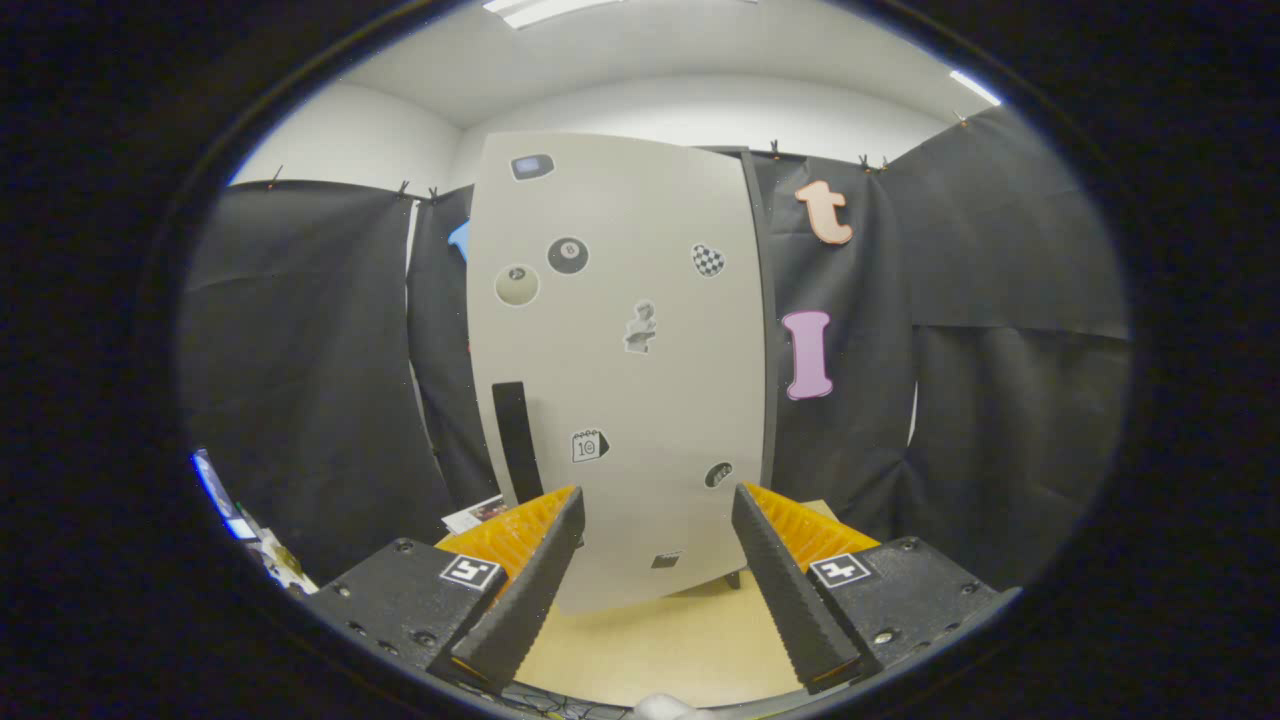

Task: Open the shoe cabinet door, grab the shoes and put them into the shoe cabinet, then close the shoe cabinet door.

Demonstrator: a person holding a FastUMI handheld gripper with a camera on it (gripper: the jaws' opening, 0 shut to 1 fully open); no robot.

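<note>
Beyond the fingertips the shoe cabinet door [615, 370] is standing closed — gripper [658, 500] is hovering, fingers apart, gripping nothing.

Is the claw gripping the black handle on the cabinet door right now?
No, the claw is open and holds nothing, and the black handle on the cabinet door lies beyond its left finger.

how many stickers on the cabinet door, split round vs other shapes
On the tall pale grey shoe cabinet door, beyond the open gripper:
round stickers: 3 (cream ball, black 8-ball, dark oval)
other shapes: 5
total: 8
</note>
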